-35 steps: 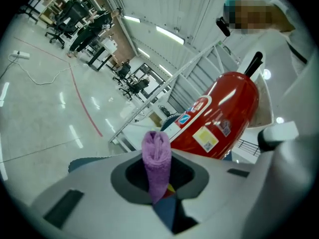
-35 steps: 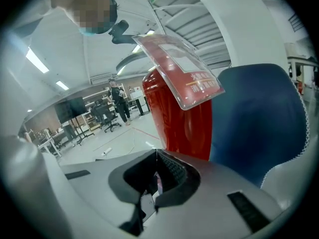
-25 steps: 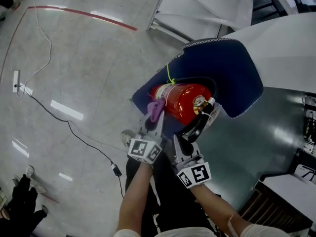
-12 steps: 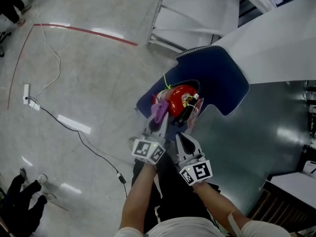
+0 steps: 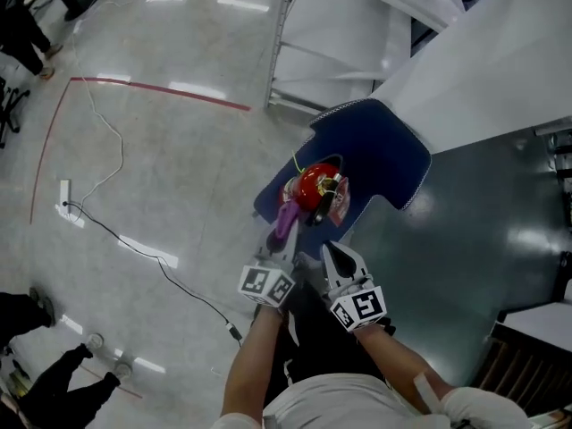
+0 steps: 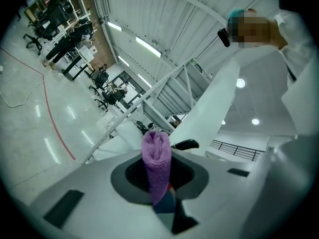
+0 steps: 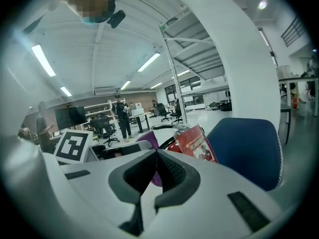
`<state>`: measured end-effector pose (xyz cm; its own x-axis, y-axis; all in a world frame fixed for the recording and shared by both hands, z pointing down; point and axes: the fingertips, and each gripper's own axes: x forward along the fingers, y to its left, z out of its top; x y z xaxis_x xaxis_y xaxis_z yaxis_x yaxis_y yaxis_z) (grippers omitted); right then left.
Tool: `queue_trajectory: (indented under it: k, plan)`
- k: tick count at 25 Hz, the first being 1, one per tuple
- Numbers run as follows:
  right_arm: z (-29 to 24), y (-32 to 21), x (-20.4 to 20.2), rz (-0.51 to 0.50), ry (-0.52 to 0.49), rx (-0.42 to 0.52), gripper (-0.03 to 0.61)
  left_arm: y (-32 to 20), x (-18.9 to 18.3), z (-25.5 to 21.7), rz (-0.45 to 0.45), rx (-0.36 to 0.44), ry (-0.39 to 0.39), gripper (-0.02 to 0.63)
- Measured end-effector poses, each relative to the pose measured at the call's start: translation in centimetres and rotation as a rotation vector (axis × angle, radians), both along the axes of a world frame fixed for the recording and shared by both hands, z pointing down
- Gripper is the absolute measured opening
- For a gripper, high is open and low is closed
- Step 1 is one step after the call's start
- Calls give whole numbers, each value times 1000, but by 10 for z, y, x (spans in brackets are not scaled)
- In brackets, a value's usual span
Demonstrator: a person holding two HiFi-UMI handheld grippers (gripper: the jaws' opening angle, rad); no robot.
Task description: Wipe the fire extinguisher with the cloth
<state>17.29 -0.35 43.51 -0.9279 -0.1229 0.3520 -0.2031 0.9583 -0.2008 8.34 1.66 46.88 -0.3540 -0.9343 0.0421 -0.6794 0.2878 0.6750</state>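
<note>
Wiping seems in hand: the cloth [image 5: 286, 216] is clamped in the left hand-held gripper [image 5: 284, 229] beside the fire extinguisher [image 5: 313, 184] on the chair [image 5: 380, 141]; the right hand-held gripper [image 7: 154, 153] is closed, empty. Next, firm cloth contact is needed.

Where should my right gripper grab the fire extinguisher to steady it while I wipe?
Likely the black handle of the fire extinguisher: narrow enough for the jaws, unlike its round red body. Approach from the right gripper side; the cloth occupies the left.
</note>
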Motion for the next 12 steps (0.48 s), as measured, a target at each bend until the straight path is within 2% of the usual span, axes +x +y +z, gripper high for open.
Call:
queue_trajectory:
  k: [2, 4, 8, 12]
  plan:
    - [-17, 0, -7, -13, -32, 18, 14, 10, -9, -22, -11, -1, -26, 55]
    - [-38, -1, -17, -36, -68, 37, 14, 16, -15, -50, -5, -1, -89, 54]
    - [-68, 5, -4, -61, -92, 50, 14, 35, 2, -100, -5, -34, -185, 54]
    - [-103, 7, -1, -89, -137, 61, 14, 55, 12, -155, -47, -62, -272, 55]
